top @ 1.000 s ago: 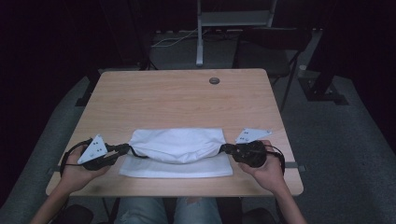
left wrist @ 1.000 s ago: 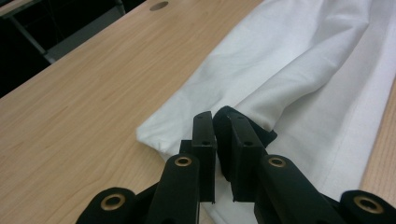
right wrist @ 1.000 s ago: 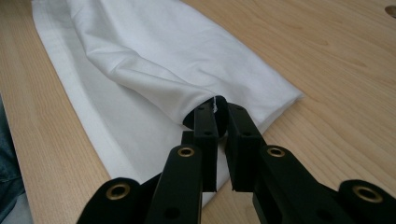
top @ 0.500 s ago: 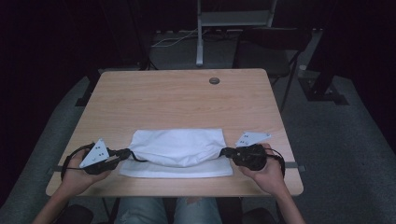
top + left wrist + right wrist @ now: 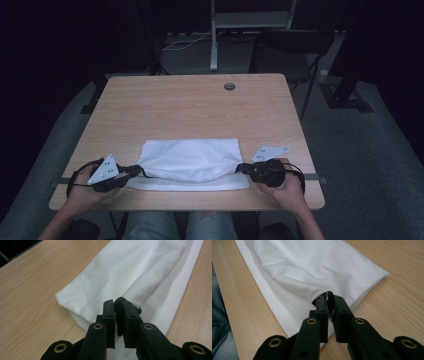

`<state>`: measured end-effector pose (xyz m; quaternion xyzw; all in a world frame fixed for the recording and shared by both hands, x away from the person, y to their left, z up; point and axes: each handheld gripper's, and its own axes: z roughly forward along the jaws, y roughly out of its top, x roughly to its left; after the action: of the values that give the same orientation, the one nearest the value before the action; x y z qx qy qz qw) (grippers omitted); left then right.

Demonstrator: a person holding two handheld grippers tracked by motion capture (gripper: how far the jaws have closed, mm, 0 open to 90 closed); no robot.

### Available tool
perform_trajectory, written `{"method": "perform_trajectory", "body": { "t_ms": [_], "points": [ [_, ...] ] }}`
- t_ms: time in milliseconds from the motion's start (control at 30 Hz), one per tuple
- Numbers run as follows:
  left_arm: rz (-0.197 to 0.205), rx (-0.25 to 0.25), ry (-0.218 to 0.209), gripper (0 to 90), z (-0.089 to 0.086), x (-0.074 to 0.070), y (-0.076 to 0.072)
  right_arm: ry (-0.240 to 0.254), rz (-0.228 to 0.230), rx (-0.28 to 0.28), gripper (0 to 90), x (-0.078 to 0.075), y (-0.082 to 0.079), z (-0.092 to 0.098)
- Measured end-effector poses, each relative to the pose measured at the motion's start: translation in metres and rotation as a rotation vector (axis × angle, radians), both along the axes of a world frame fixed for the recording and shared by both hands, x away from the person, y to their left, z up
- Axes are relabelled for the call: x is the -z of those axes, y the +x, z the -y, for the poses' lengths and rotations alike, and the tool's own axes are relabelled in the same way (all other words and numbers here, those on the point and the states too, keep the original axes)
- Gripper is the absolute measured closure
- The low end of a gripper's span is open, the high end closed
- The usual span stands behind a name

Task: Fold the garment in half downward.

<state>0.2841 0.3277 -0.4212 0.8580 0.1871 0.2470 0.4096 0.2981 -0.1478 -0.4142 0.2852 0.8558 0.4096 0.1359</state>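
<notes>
Two grippers are seen at the near edge of the table (image 5: 190,100), one at each short end of a white cloth (image 5: 192,160) that lies with its long axis running left to right across the person's front. Nearest, the left gripper (image 5: 117,305) is clamped on a gathered corner of the cloth's upper layer, the jaws pressed almost together with fabric pinched at the tips. The right gripper (image 5: 329,300) is likewise clenched on the opposite corner, a puckered fold being held between its pads. From above, the left gripper (image 5: 136,171) and the right gripper (image 5: 241,168) are placed level with each other, so neither hand is nearer; the cloth is spanned between them. Beyond the jaws, the lifted layer is draped back over a flat lower strip at the near edge. Farther off, bare wood is left for the fold to be carried away from the person, it is judged.
</notes>
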Motion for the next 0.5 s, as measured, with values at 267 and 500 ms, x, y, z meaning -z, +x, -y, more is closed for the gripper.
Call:
{"method": "perform_trajectory", "body": {
  "t_ms": [267, 500],
  "points": [
    [0.01, -0.003, -0.011, 82.9, -0.0008, -0.0027, -0.0015, 0.016, 0.014, 0.002, 83.7, -0.0054, -0.0032, 0.0019],
    [-0.01, 0.009, 0.011, 82.8, 0.0002, 0.0028, -0.003, 0.005, -0.008, -0.016, 83.6, 0.0001, -0.0054, 0.0018]
  ]
}}
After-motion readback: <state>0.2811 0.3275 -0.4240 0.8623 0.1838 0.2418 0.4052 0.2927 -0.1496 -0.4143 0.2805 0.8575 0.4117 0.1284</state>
